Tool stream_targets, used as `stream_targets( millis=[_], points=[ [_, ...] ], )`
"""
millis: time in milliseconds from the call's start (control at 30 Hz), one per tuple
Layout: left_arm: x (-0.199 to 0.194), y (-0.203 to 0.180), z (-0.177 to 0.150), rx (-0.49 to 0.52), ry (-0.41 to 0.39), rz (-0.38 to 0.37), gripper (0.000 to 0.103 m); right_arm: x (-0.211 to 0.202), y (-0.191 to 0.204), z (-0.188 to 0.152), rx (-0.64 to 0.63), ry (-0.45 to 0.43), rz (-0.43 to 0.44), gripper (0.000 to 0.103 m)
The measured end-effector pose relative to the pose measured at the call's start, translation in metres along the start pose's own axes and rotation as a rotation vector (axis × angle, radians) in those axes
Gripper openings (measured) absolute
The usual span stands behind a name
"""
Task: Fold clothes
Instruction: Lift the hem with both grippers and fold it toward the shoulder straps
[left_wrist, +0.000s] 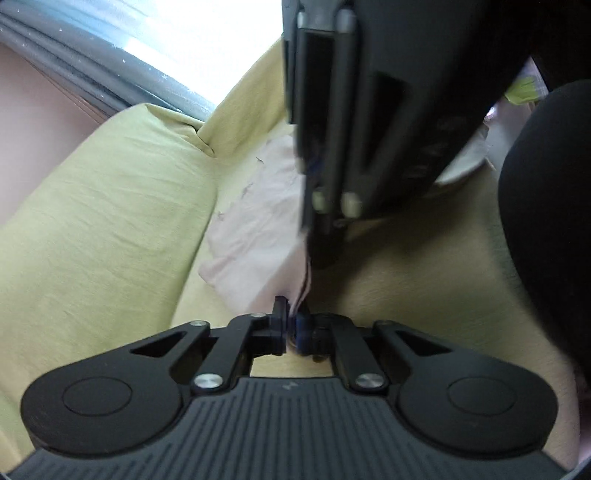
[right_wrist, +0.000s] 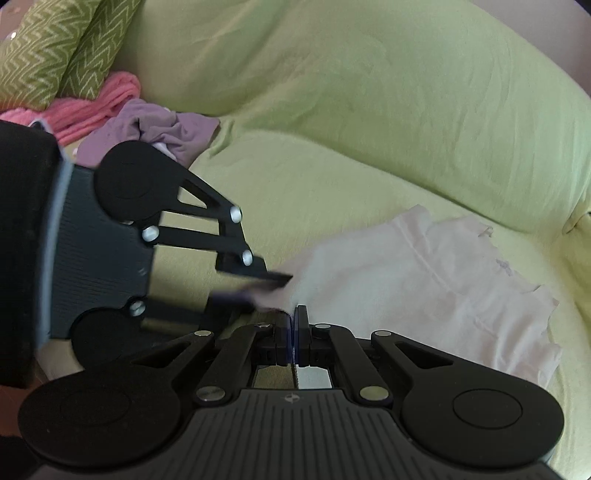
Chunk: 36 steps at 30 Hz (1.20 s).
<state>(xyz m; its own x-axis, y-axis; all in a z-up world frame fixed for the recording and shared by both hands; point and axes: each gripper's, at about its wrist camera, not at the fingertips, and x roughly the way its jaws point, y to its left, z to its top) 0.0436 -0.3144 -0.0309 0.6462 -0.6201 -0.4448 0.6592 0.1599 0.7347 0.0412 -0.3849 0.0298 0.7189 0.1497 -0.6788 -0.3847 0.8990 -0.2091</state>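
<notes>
green-covered sofa — bright window behind

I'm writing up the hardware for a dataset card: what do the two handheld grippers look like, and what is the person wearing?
Both the left gripper and the right gripper are matte black, with ribbed bodies, round pivot discs, slotted linkage bars joined by silver screws, and blue-tinted pads. A small logo marks each body. No cables show. A black sleeve is visible.
</notes>
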Motion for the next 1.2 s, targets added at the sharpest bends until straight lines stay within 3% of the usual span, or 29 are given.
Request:
stream_targets(
  millis=[300, 433, 633, 933, 1067, 1133, 1200],
  points=[
    [-0.013, 0.071, 0.015, -0.326, -0.049, -0.069, 0.002, 0.008, 0.016, -0.044, -0.052, 0.02, -0.143, 0.017],
    [-0.018, 0.1, 0.022, -0.447, -0.071, -0.091, 0.002, 0.005, 0.01, -0.054, -0.067, 0.032, -0.24, 0.017],
    [-0.024, 0.113, 0.026, -0.444, -0.079, -0.077, 0.002, -0.003, -0.004, -0.086, -0.14, 0.11, -0.401, 0.02],
    [-0.014, 0.092, 0.013, -0.38, -0.022, -0.091, 0.002, -0.013, -0.016, -0.139, -0.226, 0.212, -0.479, 0.019],
    [-0.011, 0.089, 0.01, -0.354, -0.003, -0.084, 0.002, -0.014, -0.013, -0.151, -0.279, 0.21, -0.512, 0.014],
    [-0.01, 0.088, 0.009, -0.346, 0.004, -0.086, 0.002, -0.017, -0.013, -0.154, -0.292, 0.203, -0.523, 0.001],
    [-0.01, 0.086, 0.007, -0.33, 0.01, -0.084, 0.002, -0.022, -0.014, -0.154, -0.296, 0.195, -0.528, 0.001]
  ],
)
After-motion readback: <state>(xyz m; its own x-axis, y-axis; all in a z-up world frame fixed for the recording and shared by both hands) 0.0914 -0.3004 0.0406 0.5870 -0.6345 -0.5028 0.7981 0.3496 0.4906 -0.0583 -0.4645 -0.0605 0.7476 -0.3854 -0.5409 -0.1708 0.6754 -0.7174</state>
